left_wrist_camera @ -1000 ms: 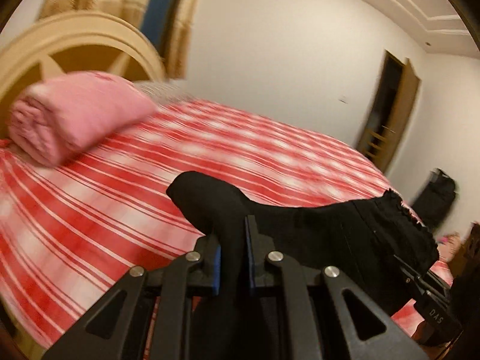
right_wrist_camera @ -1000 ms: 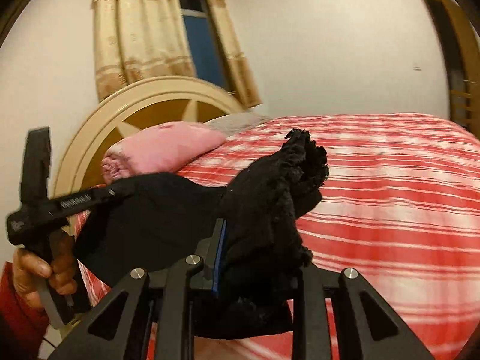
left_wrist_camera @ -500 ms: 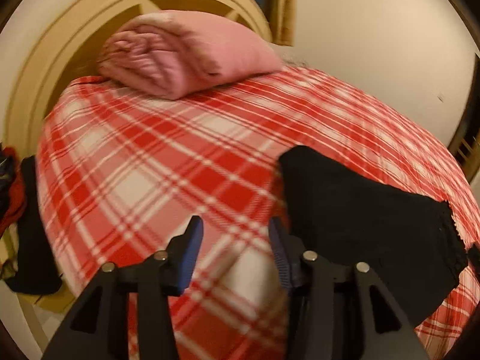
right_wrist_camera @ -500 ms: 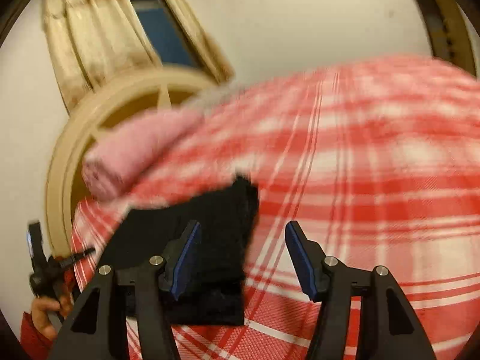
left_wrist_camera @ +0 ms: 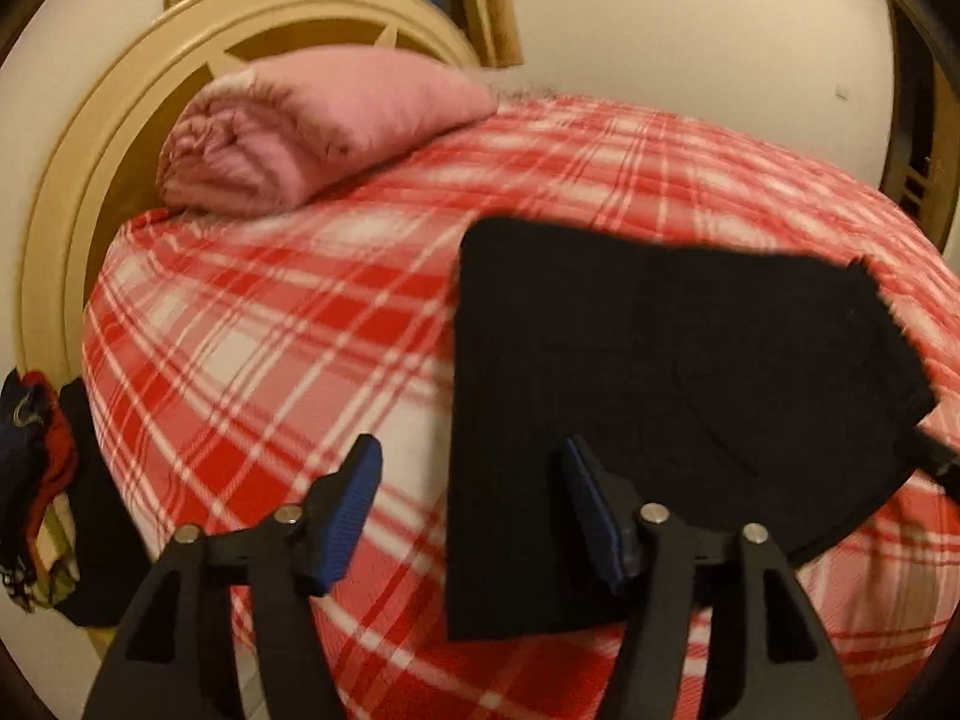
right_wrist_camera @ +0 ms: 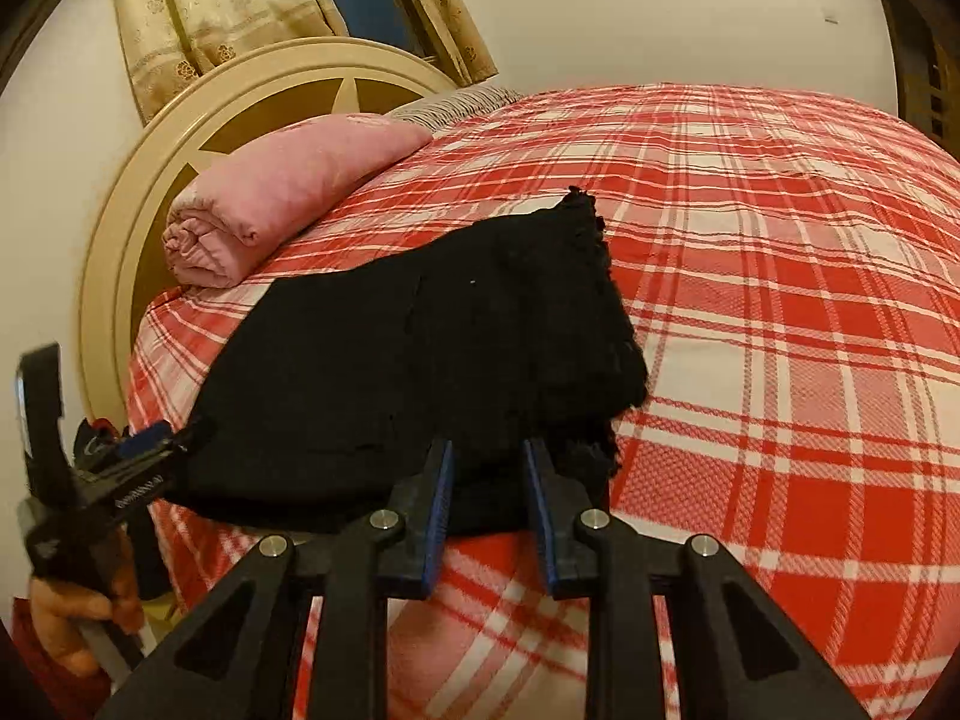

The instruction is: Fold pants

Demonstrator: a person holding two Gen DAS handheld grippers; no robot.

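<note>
The black pants (left_wrist_camera: 660, 390) lie folded flat on the red and white plaid bedspread (left_wrist_camera: 270, 312). They also show in the right wrist view (right_wrist_camera: 432, 348), with the frayed hem at the far right corner. My left gripper (left_wrist_camera: 471, 510) is open and empty, its right finger over the near left edge of the pants. My right gripper (right_wrist_camera: 486, 498) is partly open and empty, just in front of the near edge of the pants. The left gripper also shows at the left of the right wrist view (right_wrist_camera: 150, 444), by the pants' left corner.
A rolled pink blanket (left_wrist_camera: 312, 126) lies at the head of the bed against the round cream headboard (right_wrist_camera: 180, 138). Dark clothes (left_wrist_camera: 36, 480) hang beside the bed at the left. Curtains (right_wrist_camera: 198, 6) and a doorway (left_wrist_camera: 918, 138) stand behind.
A second ago both grippers held the pants up off the bed. They laid them flat, opened and let go. The right gripper has since drawn back and narrowed.
</note>
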